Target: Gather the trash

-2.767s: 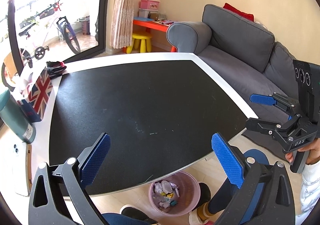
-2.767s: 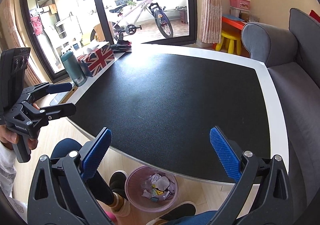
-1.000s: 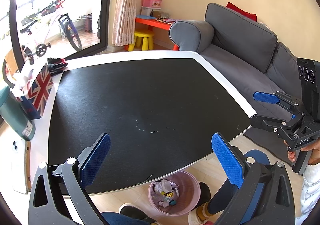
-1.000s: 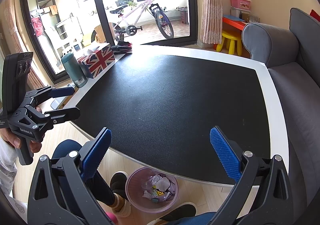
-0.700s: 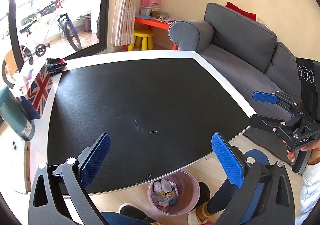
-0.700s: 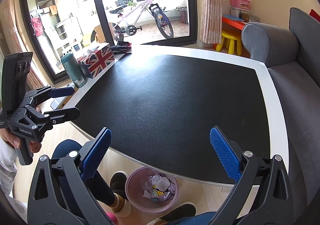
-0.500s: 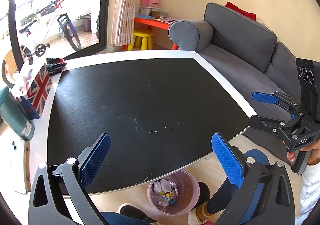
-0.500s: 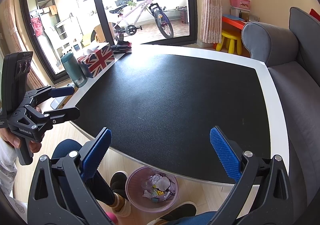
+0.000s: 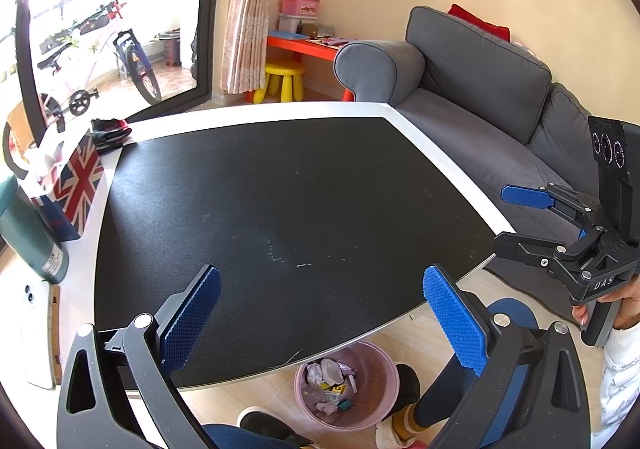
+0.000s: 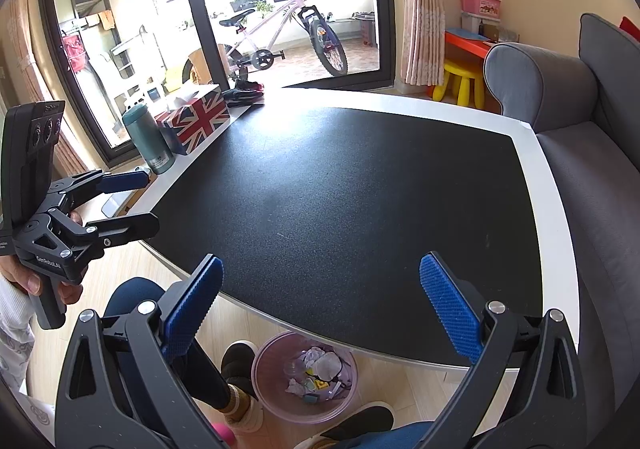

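Currently: both grippers empty above the table edge

Left gripper (image 9: pixel 320 313) held with its blue-padded jaws spread wide, nothing between them. Right gripper (image 10: pixel 320 305) likewise spread and empty. Both hang over the near edge of the black-topped, white-rimmed table (image 9: pixel 280 189). Crumpled paper and wrapper trash (image 10: pixel 316 369) lies inside the round pink plastic bin (image 10: pixel 272 357) on the floor just below that edge. A Union Jack tissue box (image 10: pixel 196 117) and a green cylindrical bottle (image 10: pixel 148 141) stand at the table's left rim.
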Tool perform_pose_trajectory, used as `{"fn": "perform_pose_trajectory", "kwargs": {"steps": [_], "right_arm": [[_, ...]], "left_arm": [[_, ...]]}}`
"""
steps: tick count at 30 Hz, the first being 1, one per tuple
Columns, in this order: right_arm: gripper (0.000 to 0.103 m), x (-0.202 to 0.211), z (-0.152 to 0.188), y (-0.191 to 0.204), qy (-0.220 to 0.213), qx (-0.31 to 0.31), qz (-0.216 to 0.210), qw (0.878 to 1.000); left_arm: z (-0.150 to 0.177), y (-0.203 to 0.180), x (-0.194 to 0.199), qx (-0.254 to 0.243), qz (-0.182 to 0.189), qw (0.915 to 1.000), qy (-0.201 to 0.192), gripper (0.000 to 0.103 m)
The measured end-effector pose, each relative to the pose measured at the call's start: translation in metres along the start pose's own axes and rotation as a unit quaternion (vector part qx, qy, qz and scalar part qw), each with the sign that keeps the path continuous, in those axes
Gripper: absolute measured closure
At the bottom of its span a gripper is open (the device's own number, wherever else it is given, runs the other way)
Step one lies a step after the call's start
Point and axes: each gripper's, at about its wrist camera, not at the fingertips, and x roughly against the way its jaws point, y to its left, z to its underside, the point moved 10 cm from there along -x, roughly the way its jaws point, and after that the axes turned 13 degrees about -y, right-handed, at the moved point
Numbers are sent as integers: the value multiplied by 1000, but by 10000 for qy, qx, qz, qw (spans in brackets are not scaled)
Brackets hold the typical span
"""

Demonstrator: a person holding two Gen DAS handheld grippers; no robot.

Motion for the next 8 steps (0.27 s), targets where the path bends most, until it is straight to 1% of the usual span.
{"fn": "perform_pose_trajectory", "kwargs": {"steps": [8], "right_arm": [[6, 0, 1, 0, 11, -1, -7, 10000]], "left_arm": [[-2, 2, 1, -81, -103, 9999, 12, 6]]}}
